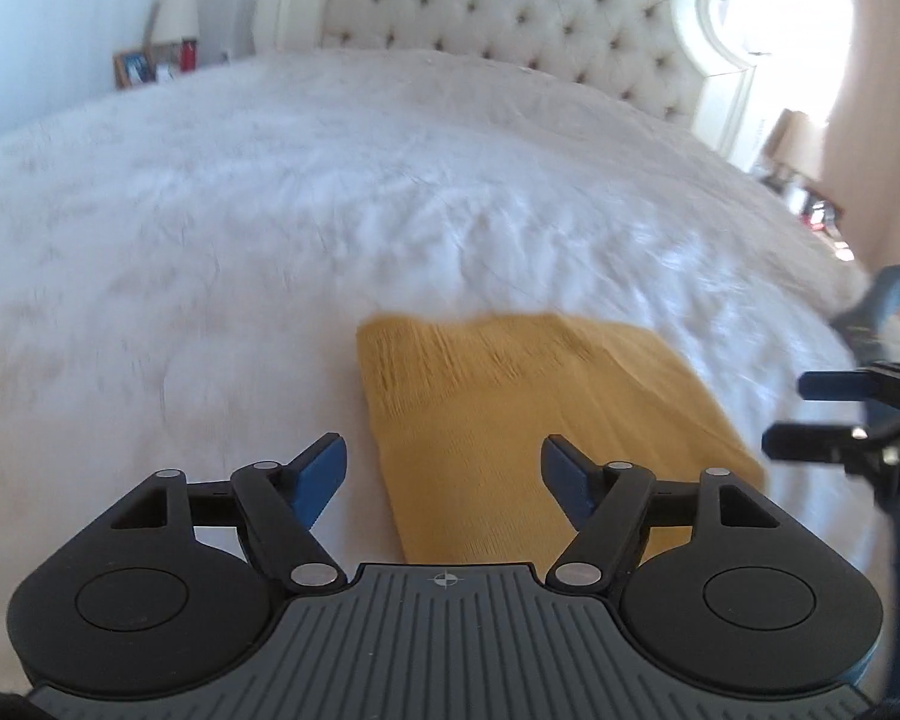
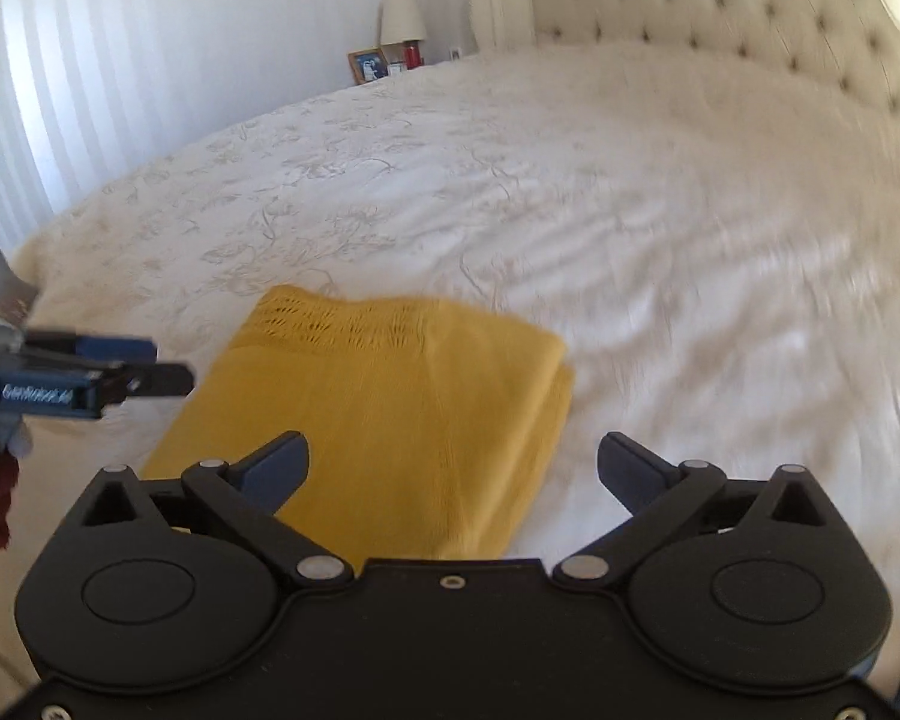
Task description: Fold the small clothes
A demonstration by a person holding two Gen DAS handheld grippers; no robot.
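A folded mustard-yellow knit garment (image 1: 510,408) lies flat on the white bedspread (image 1: 270,210), near the front edge. It also shows in the right wrist view (image 2: 402,408), with an openwork band along its far edge. My left gripper (image 1: 444,474) is open and empty, hovering over the garment's left edge. My right gripper (image 2: 453,468) is open and empty, above the garment's right part. The right gripper shows at the right edge of the left wrist view (image 1: 810,414). The left gripper shows at the left edge of the right wrist view (image 2: 156,366).
A tufted cream headboard (image 1: 510,12) stands at the far end of the bed. A nightstand with a lamp (image 2: 401,15), a picture frame (image 2: 367,66) and a red bottle (image 2: 413,53) is at the far left. Another lamp (image 1: 792,138) stands at the right.
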